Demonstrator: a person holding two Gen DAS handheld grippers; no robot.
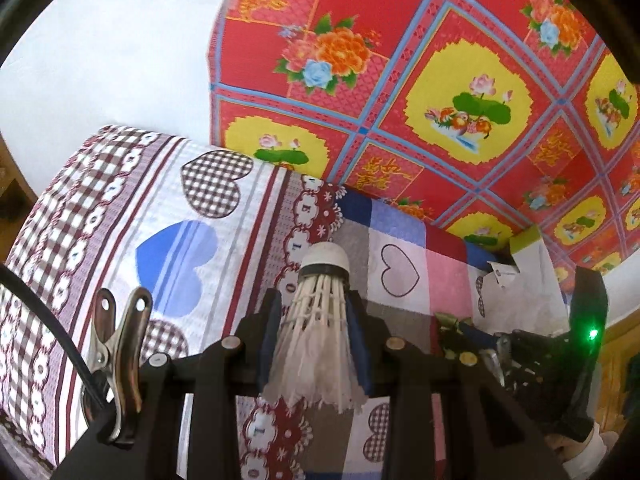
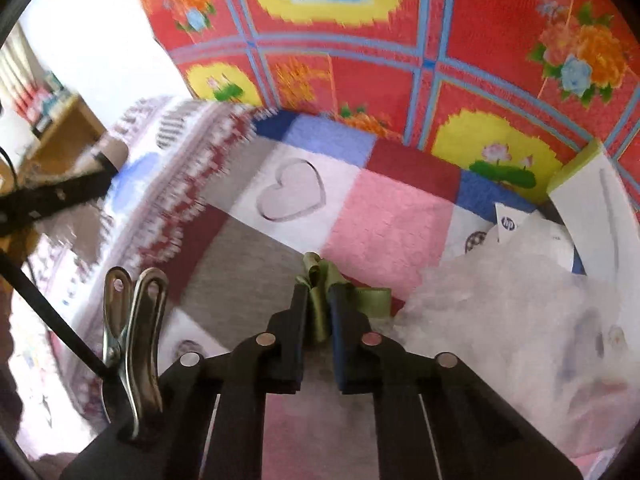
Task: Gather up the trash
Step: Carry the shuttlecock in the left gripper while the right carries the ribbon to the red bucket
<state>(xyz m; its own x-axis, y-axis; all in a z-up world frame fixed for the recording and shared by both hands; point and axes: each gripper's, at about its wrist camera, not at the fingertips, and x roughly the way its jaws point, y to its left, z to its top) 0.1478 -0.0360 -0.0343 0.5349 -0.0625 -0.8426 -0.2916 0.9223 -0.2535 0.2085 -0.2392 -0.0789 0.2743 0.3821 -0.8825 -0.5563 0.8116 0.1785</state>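
On the patchwork bedspread (image 2: 384, 216) a crumpled clear plastic bag (image 2: 520, 320) and white paper scraps (image 2: 532, 228) still lie uncollected. The left gripper (image 1: 316, 308) clamps a white shuttlecock (image 1: 320, 320) above the bed. The right gripper (image 2: 318, 300) pinches a green ribbon (image 2: 320, 300) resting on the fabric.

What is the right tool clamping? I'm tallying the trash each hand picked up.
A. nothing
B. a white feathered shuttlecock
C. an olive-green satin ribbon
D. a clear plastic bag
C: in the right wrist view the right tool is shut on the olive-green satin ribbon, whose loops stick out between and beyond its fingertips.
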